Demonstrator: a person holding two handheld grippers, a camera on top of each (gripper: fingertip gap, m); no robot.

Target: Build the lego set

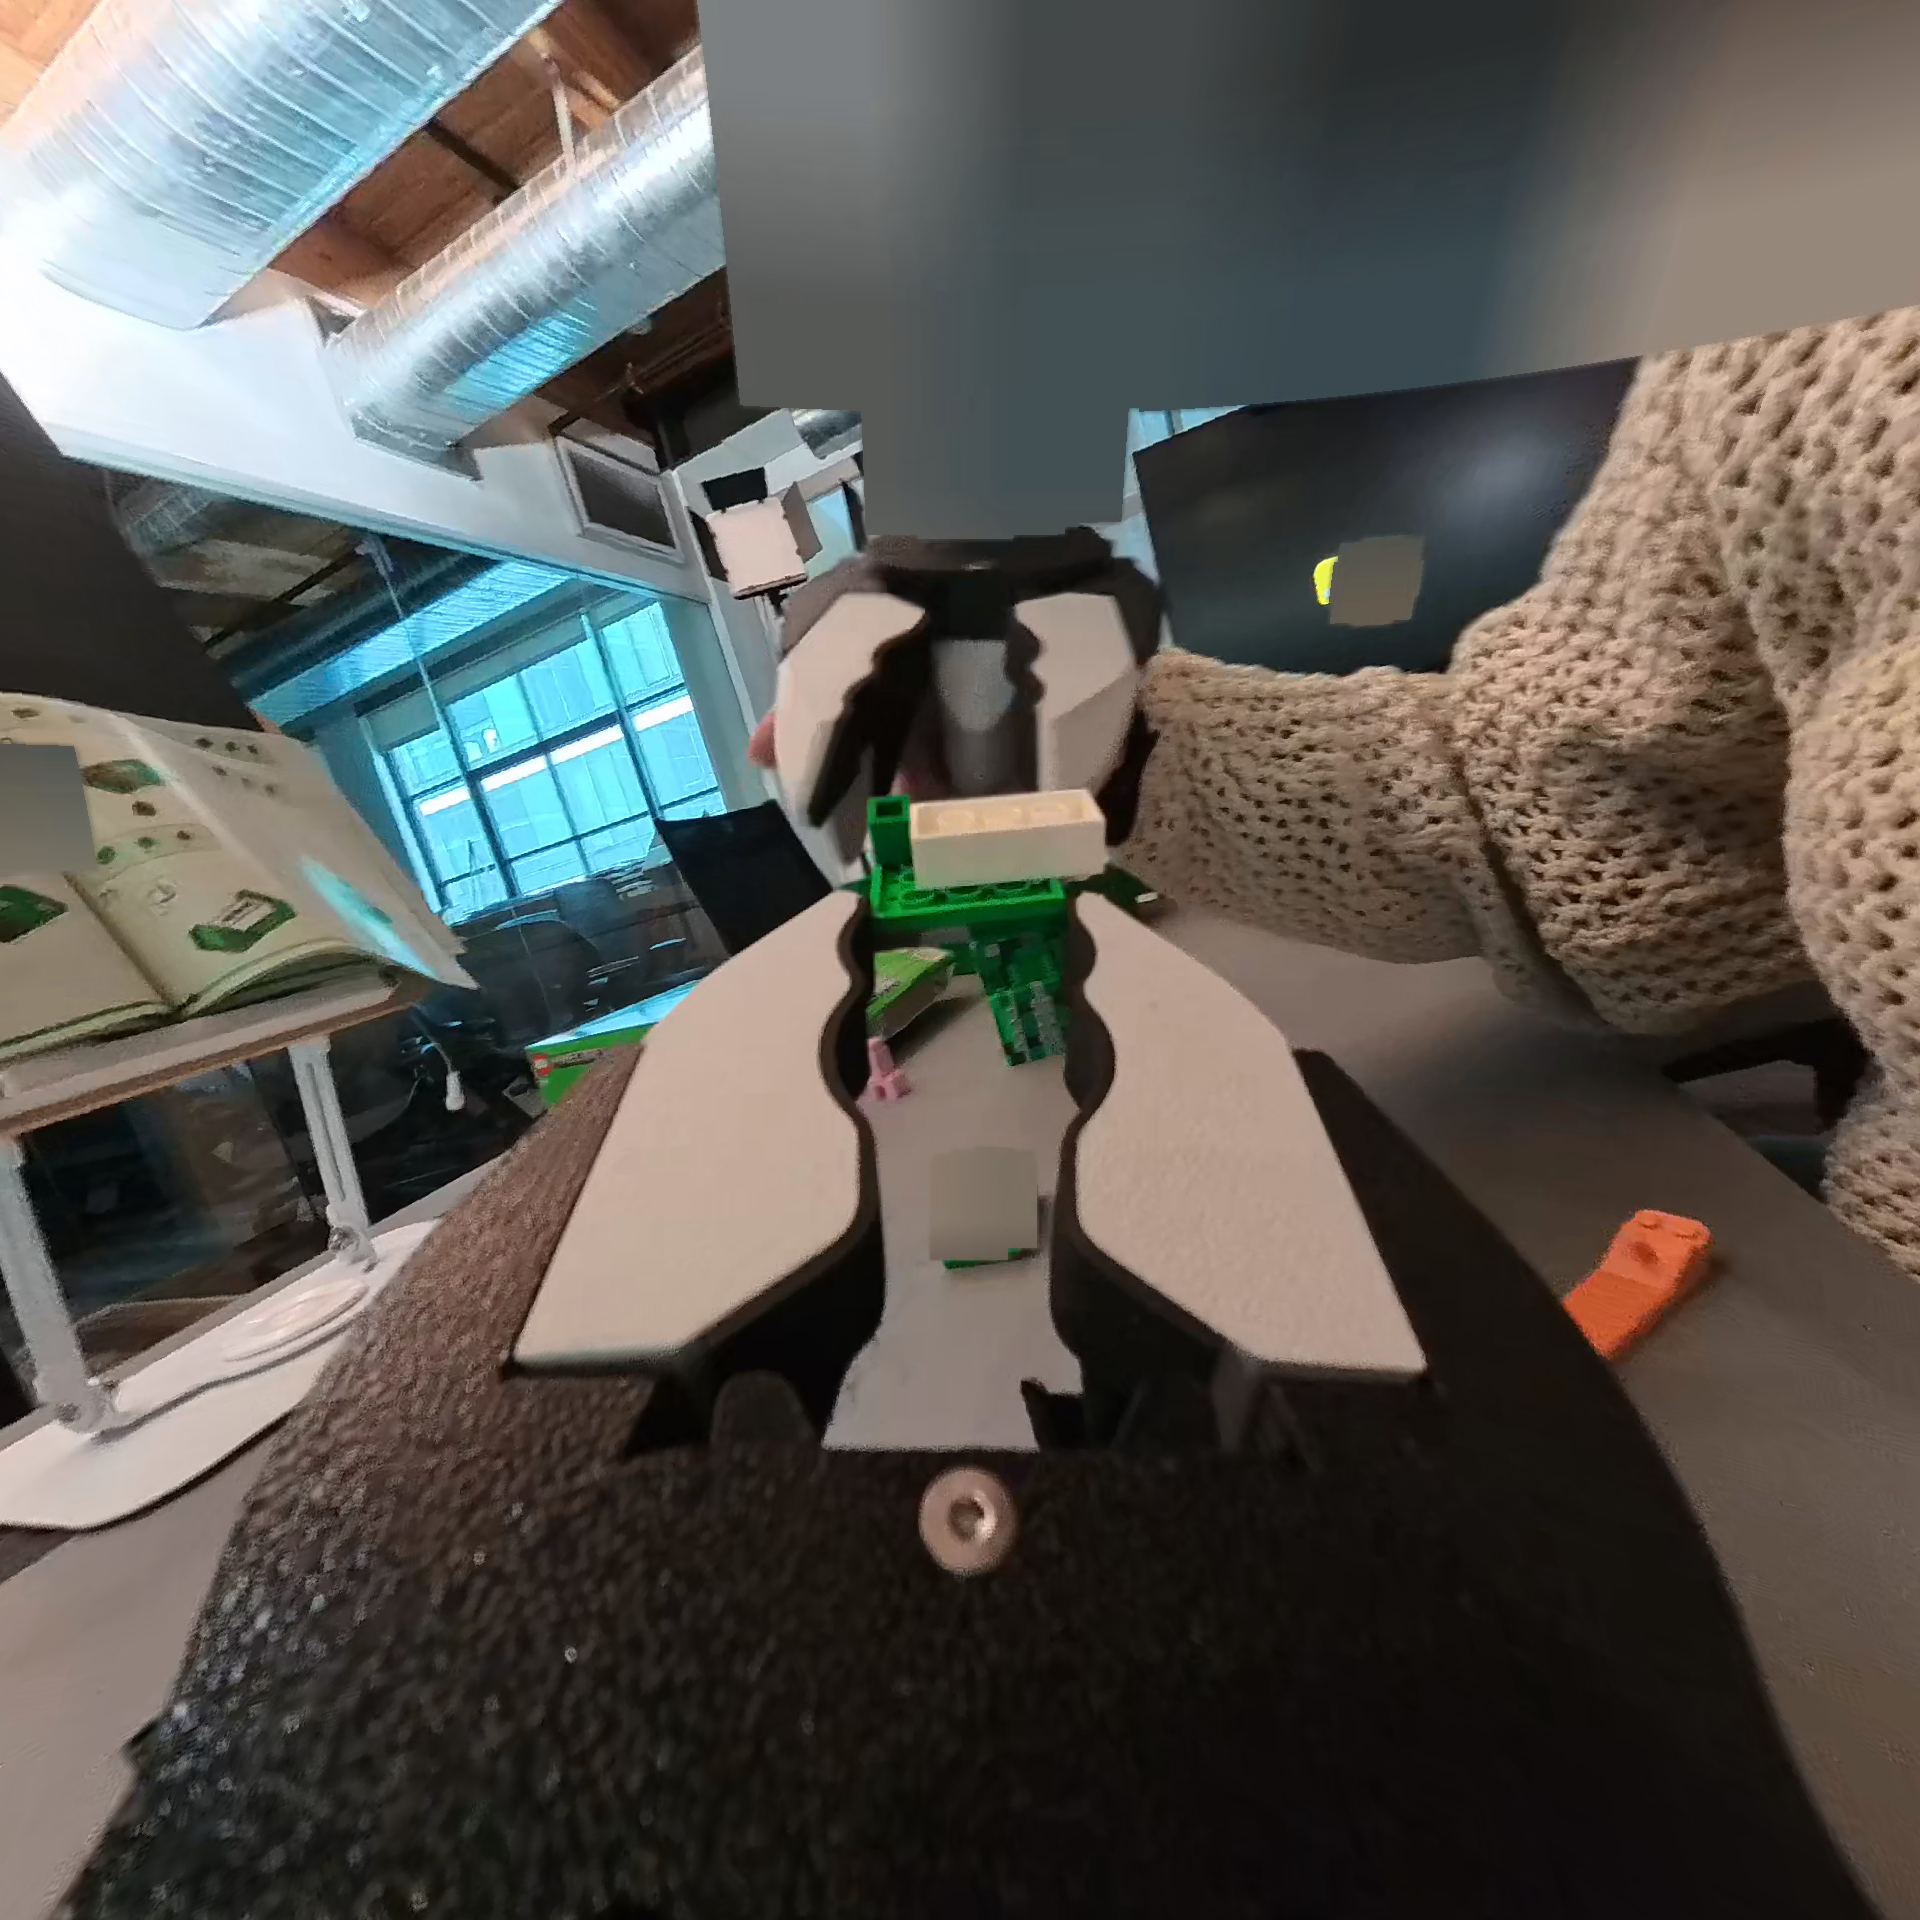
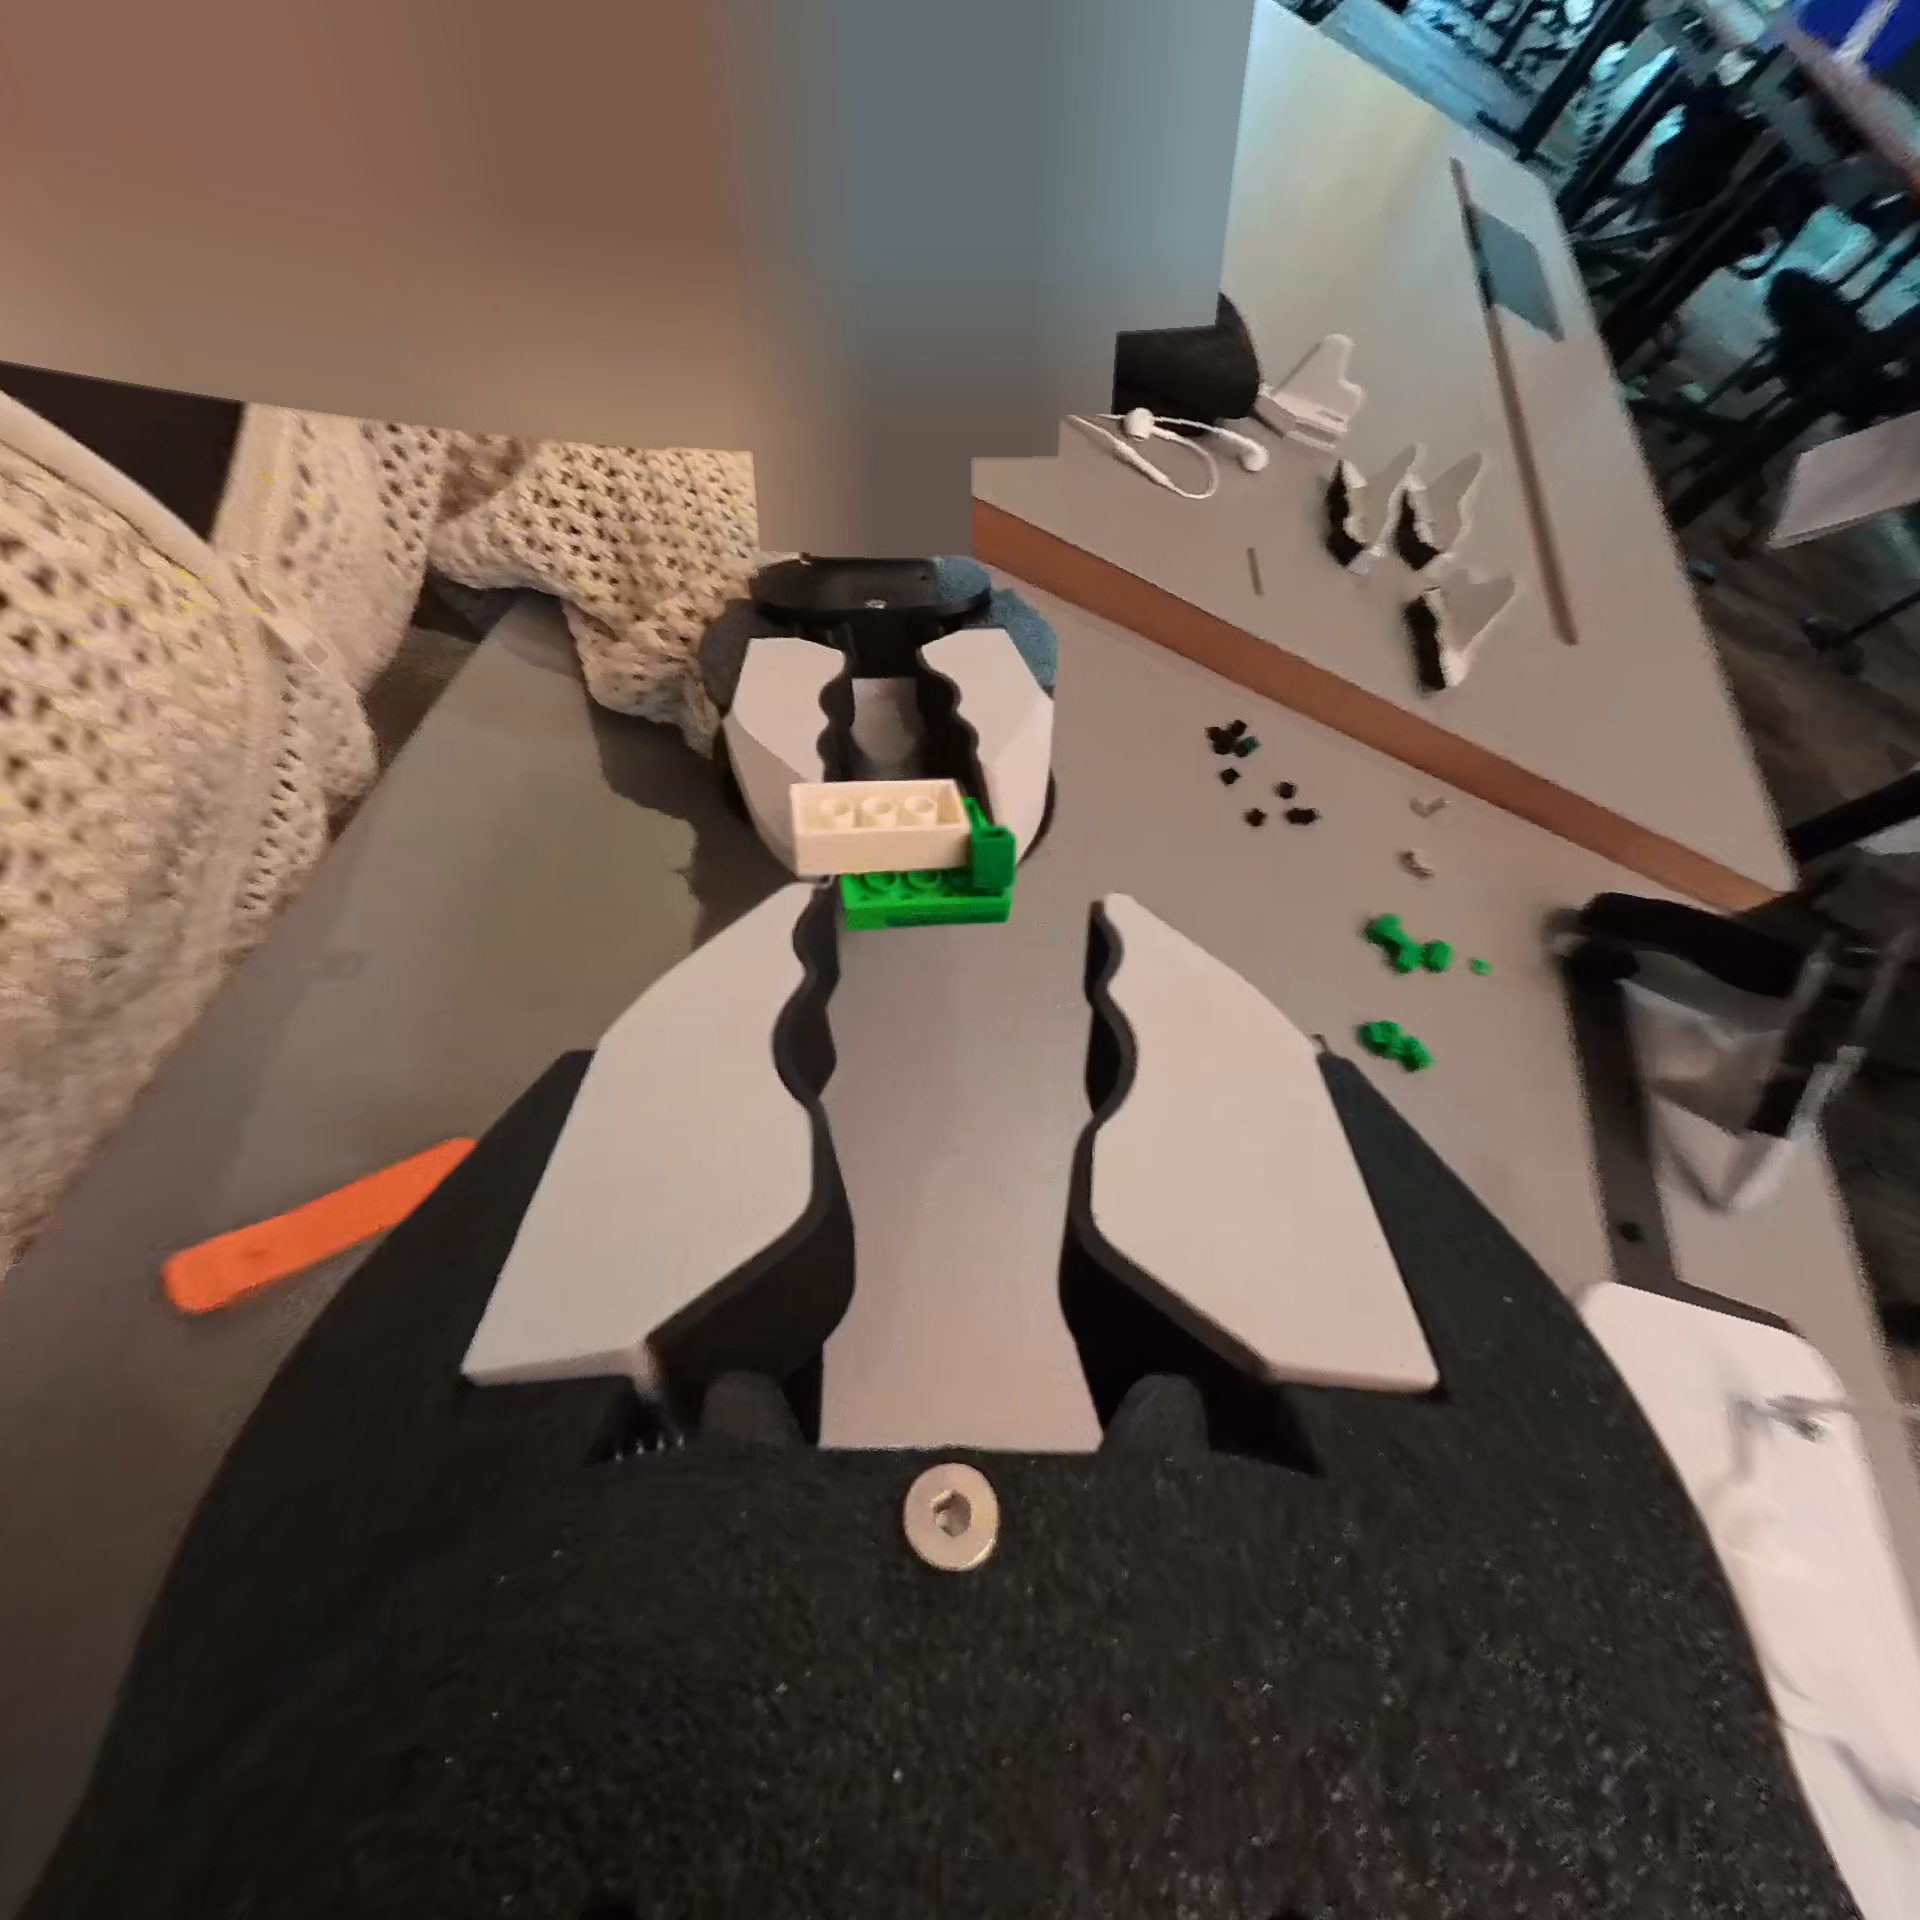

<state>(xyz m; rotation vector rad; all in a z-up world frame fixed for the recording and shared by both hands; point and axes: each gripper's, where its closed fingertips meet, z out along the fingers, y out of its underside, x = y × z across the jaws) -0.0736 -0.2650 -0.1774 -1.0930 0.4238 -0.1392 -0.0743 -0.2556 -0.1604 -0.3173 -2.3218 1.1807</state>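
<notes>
The left gripper appears to be clamped on a small green plate, its fingertips close against either side. The right gripper faces it with jaws spread wide and holds nothing. A white brick sits on the plate beside a small green upright piece, overhanging one end. It looks laid on rather than pressed home, though I cannot tell for sure. The build seems to be at an early or middle stage. A green sub-assembly stands on the table behind, while loose green pieces and black pieces are not yet fitted. The instruction booklet lies open on a stand. No tray or bin holds the parts, which lie bare on the table. Only the corner of a green box shows, its contents hidden.
</notes>
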